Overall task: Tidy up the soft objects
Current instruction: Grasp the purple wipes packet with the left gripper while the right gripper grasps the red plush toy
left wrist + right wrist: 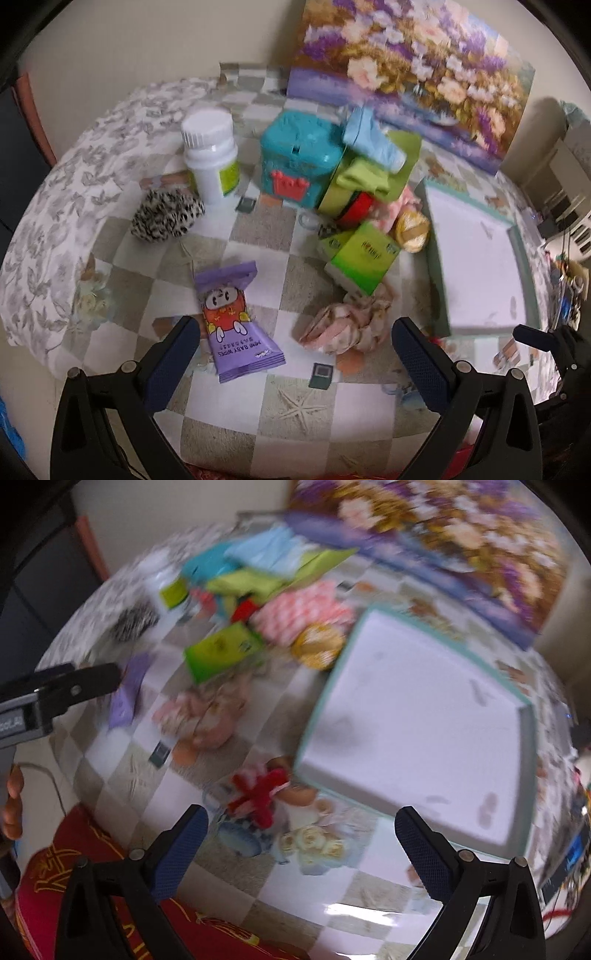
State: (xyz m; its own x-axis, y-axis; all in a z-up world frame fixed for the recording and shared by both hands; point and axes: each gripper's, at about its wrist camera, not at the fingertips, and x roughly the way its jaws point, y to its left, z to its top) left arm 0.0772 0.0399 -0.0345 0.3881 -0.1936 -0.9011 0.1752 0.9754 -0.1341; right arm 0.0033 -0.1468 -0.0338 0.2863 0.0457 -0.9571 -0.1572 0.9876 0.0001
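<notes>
My left gripper [293, 338] is open and empty, low over the table, with a purple baby-wipes pack [236, 325] and a pink floral scrunchie [349, 319] between its fingers. A leopard scrunchie [166, 218] lies at the left. A green tissue pack [360, 258], a yellow scrunchie [412, 227] and a pile of cloths [373, 158] lie further back. My right gripper [301, 830] is open and empty above a red fuzzy hair tie [260, 794], next to the white tray [424, 716]. The pink scrunchie [203, 716] shows blurred there.
A white pill bottle [210, 155] and a teal toy box [299, 158] stand at the back. A flower painting [413, 70] leans on the wall. The white tray [480, 258] lies at the right. The left gripper's body [55, 698] shows at the right view's left edge.
</notes>
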